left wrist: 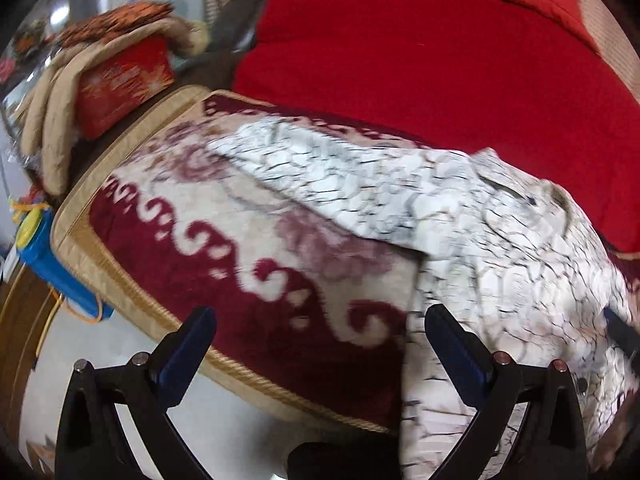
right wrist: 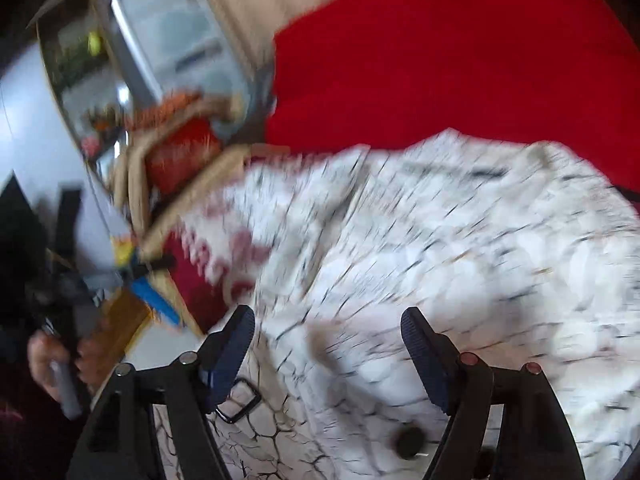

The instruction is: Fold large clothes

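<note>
your left gripper (left wrist: pixel 320 344) shows its dark blue-padded fingers (left wrist: pixel 188 344) spread wide at the bottom of the left wrist view, with nothing between them. one finger hangs over the cream and maroon scroll-patterned blanket with a gold braided edge (left wrist: pixel 224 240), the other over the hem of the white garment printed with a black crackle pattern (left wrist: pixel 460 216). that garment lies across the blanket from the centre of the frame to the right edge and spills down at the lower right. one panel, perhaps a sleeve, seems laid diagonally toward the upper left, so a first fold may be started, though i can't be sure. a bright red quilted cover (left wrist: pixel 440 52) fills the upper right behind it. a red patterned box under a beige padded coat (left wrist: pixel 124 84) sits at the upper left.

your right gripper (right wrist: pixel 328 344) is also parted, empty, at the bottom of the right wrist view. this view is badly smeared. the white garment (right wrist: pixel 460 248) covers the centre and right, loose and rumpled. a black button (right wrist: pixel 409 440) and a small dark rectangular ring (right wrist: pixel 240 400) show near the bottom. by my judgement most of the folding is left: the cloth looks spread rather than stacked, and neither tool holds it.
</note>
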A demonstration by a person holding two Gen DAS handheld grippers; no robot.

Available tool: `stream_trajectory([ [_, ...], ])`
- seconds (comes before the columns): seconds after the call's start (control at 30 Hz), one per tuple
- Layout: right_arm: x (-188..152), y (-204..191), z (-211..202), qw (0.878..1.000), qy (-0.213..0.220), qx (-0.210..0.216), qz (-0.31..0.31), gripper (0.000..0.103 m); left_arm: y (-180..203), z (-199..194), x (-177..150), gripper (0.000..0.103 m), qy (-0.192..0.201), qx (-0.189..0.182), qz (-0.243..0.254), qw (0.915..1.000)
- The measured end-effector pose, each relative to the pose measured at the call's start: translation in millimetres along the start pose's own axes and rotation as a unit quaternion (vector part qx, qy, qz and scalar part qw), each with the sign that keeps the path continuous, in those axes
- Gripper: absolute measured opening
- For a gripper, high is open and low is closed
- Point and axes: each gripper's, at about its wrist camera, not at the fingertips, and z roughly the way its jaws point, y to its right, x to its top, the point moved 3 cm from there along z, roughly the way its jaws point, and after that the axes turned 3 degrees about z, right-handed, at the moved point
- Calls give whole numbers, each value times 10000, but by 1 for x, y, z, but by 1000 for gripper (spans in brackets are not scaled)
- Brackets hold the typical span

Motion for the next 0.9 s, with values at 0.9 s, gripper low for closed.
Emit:
stream_trajectory([
  [0.9, 14, 94, -13, 9873, 784, -1088, 856, 64, -165, 167, 111, 94, -460, -599, -2899, 9541],
])
